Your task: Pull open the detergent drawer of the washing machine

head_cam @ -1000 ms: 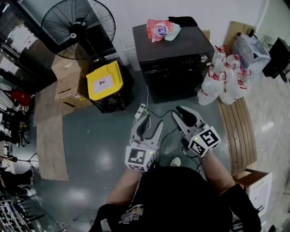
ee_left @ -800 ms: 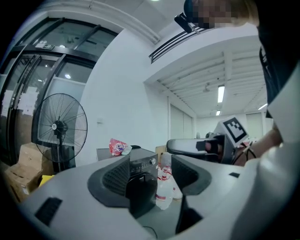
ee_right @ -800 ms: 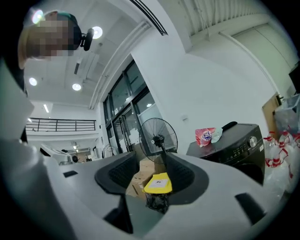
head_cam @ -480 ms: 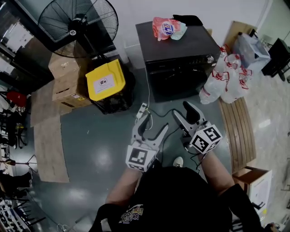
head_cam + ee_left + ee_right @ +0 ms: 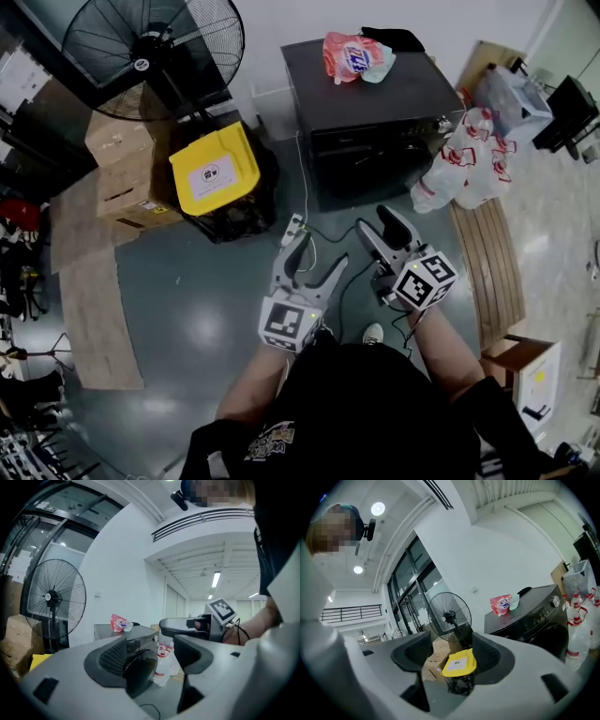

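Note:
The black washing machine stands against the back wall, its control panel and drawer strip facing me. In the left gripper view the washing machine shows between the jaws, far off. It sits at the right edge in the right gripper view. My left gripper hovers above the floor well short of the machine, jaws spread wide and empty. My right gripper is beside it, slightly nearer the machine, also open with nothing held. Neither touches the machine.
A pink detergent pouch and a dark cloth lie on the machine. A standing fan, yellow-lidded bin and cardboard boxes stand left. White bags and a wooden bench stand right. A power strip lies on the floor.
Both grippers' jaws have spread apart, the right one from nearly shut. Both hands have drifted a little toward the washing machine.

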A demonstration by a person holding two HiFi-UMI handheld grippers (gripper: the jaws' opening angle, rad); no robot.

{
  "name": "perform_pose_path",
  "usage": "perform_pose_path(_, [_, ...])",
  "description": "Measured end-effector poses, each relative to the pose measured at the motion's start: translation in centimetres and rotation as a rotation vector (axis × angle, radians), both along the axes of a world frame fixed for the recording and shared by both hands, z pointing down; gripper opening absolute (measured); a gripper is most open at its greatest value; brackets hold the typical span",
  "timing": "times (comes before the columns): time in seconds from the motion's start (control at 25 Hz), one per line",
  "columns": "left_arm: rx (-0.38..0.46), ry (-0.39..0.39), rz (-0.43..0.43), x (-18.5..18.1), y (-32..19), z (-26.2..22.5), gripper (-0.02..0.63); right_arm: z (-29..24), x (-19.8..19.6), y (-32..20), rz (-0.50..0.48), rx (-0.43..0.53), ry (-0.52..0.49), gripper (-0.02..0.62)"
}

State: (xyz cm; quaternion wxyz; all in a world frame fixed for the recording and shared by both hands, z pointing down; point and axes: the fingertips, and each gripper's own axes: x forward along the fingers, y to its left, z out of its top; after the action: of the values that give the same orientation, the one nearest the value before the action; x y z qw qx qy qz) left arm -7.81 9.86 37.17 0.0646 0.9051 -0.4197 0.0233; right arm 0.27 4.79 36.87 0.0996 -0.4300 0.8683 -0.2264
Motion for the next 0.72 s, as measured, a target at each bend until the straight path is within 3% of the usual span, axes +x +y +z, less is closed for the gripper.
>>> perform_pose_path(0.44, [0.027, -0.033, 0.055, -5.2, -3.5, 0.8, 0.288, 0.9, -5.4, -4.3, 0.036, -0.02, -0.051, 0.29])
perform_pose_path(0.72, [0.015, -0.041, 0.053, -6.5, -4.6, 0.9, 0.288, 1.3, -6.8, -6.2, 0.02, -0.035, -0.105, 0.311])
